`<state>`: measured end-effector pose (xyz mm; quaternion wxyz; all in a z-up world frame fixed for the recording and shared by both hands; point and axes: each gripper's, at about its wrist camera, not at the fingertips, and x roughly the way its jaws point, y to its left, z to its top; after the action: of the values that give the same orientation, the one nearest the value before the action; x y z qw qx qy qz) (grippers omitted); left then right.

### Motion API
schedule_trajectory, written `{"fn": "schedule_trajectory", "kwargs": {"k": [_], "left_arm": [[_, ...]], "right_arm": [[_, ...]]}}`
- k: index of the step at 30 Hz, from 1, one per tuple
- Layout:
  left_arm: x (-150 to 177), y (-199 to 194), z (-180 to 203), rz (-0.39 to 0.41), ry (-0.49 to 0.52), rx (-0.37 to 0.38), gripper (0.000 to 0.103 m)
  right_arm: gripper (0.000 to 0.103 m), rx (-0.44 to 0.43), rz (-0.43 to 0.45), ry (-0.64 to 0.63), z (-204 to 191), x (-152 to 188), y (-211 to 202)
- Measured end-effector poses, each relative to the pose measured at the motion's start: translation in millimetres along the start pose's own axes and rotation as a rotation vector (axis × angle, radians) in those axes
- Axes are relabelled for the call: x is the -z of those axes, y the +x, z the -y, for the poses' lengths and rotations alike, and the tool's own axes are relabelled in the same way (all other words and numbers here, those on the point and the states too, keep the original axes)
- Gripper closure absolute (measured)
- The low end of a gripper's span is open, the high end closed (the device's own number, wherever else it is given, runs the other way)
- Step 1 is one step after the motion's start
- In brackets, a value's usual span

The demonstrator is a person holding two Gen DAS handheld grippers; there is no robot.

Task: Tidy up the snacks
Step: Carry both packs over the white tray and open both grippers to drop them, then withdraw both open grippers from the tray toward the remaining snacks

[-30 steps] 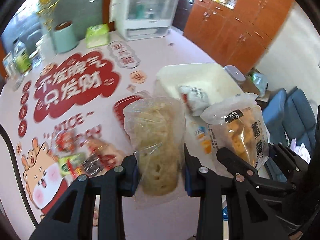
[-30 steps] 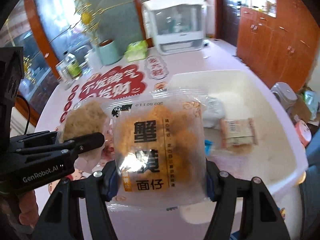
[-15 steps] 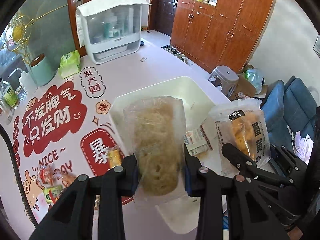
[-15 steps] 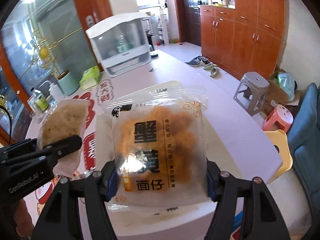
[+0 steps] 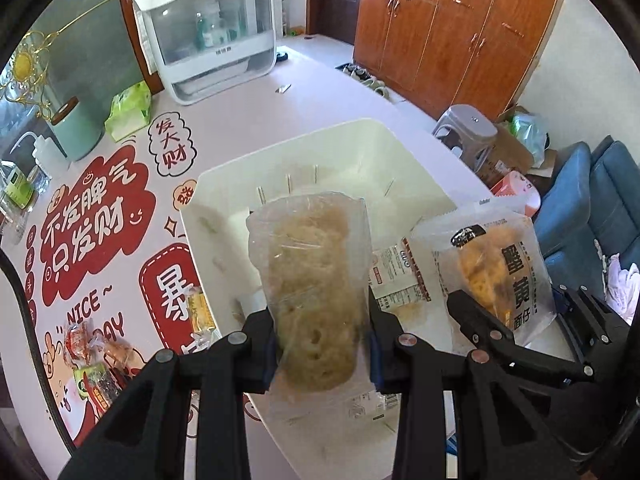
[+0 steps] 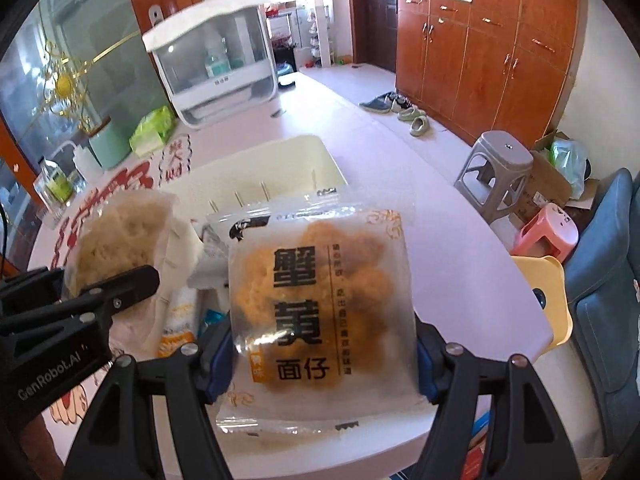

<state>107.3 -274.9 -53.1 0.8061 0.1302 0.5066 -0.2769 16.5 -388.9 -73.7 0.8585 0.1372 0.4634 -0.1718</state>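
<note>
A: Two packets up, both over the white rectangular plastic bin [image 5: 224,200]?

B: Yes. My left gripper [image 5: 322,354] pinches a clear bag of pale lotus-root slices [image 5: 316,292] above the bin's near end.

A: Right?

B: My right gripper [image 6: 324,354] has just been opening its jaws; the clear packet of orange crab-roe noodle snack [image 6: 320,300] sits upright between them; grip unclear.
</note>
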Motion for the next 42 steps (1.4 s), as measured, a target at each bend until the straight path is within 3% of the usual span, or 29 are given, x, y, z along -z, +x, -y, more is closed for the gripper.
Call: {"fn": "schedule_trajectory", "kwargs": {"k": [7, 9, 13, 14, 30, 42], "left_arm": [[1.7, 15.5, 4.7, -0.039, 0.007, -0.055, 0.068], [1.8, 17.0, 5.3, -0.04, 0.006, -0.077, 0.059], [1.3, 14.7, -4.6, -0.029, -0.024, -0.128, 0.02], [1.4, 13.2, -7.3, -0.026, -0.036, -0.119, 0.018], [19.4, -11.6, -26.8, -0.007, -0.018, -0.17, 0.018], [23.4, -64.7, -61.5, 0.069, 0.026, -0.213, 0.018]], "right_arm": [[0.026, -0.032, -0.065, -0.024, 4.8, 3.1, 15.0], [0.023, -0.046, -0.075, -0.022, 5.0, 3.7, 17.2], [0.023, -0.013, -0.029, -0.051, 4.3, 5.4, 12.7], [0.022, -0.011, -0.018, -0.059, 3.4, 5.1, 10.7], [0.022, -0.065, -0.033, -0.053, -19.6, 12.7, 2.8], [0.023, -0.06, -0.014, -0.035, -45.7, 19.8, -15.4]]}}
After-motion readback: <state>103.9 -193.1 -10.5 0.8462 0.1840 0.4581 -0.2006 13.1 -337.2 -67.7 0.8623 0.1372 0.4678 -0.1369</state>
